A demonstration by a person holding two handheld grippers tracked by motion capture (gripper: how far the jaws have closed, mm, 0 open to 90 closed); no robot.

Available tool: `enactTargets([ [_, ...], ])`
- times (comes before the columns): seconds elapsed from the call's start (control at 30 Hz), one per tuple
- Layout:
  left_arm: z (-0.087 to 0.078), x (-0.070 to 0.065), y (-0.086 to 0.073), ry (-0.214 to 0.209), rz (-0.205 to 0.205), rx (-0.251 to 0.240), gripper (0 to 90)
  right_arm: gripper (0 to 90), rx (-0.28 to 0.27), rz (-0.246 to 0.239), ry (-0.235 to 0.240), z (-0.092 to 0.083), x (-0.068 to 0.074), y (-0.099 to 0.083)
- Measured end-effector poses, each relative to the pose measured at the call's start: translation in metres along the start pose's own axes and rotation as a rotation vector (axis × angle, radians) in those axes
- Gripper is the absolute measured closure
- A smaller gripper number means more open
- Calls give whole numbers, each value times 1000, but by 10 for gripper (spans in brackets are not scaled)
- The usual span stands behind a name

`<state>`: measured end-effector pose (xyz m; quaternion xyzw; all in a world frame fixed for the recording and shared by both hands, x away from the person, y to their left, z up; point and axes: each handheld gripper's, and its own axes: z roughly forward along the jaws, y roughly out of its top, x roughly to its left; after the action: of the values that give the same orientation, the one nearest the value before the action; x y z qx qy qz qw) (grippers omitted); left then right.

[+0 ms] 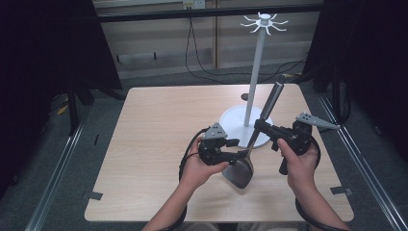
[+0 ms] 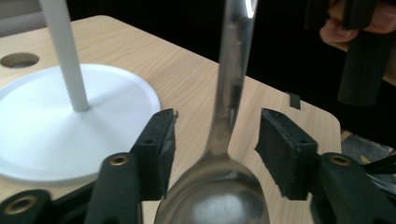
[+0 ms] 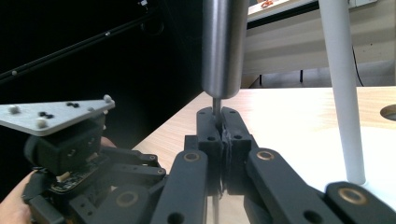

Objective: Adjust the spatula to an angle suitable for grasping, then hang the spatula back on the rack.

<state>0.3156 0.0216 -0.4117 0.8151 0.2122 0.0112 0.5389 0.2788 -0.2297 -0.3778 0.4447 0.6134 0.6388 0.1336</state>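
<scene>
Right gripper (image 3: 218,122): jaws pressed together on the thin shank of the ladle (image 1: 239,172), just below its thick metal grip. The shank's lower run is hidden behind the pads in the right gripper view, and the grip's top is cut off there.

Left gripper (image 2: 215,140): jaws spread, the pads standing clear on either side of the ladle neck, with gaps both ways. The bowl is cut off at the bottom edge of the left gripper view.

The ladle slants over the table (image 1: 159,144), bowl low near the left hand (image 1: 199,168), grip up toward the white stand (image 1: 257,72). The stand's base is partly hidden behind the grippers.

No readable writing or brand anywhere.
</scene>
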Motion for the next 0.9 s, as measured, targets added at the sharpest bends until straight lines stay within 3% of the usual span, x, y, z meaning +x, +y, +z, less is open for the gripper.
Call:
enactTargets([
  [0.1,-4,5,-8,19,-14,-10,408,884,4,-15,2,0,0,1],
  [0.17,-6,7,-12,41,-14,-6,310,883,6,-33,3,0,1,3],
  [0.3,-11,13,-17,72,-15,-6,273,883,10,-50,5,1,0,4],
  [0.37,-13,16,-20,94,-22,-5,214,884,14,-53,7,1,0,5],
  [0.83,-17,25,-32,145,-47,6,136,883,38,-84,13,0,2,9],
  [0.9,-18,25,-33,137,-49,6,135,883,40,-89,16,0,2,10],
])
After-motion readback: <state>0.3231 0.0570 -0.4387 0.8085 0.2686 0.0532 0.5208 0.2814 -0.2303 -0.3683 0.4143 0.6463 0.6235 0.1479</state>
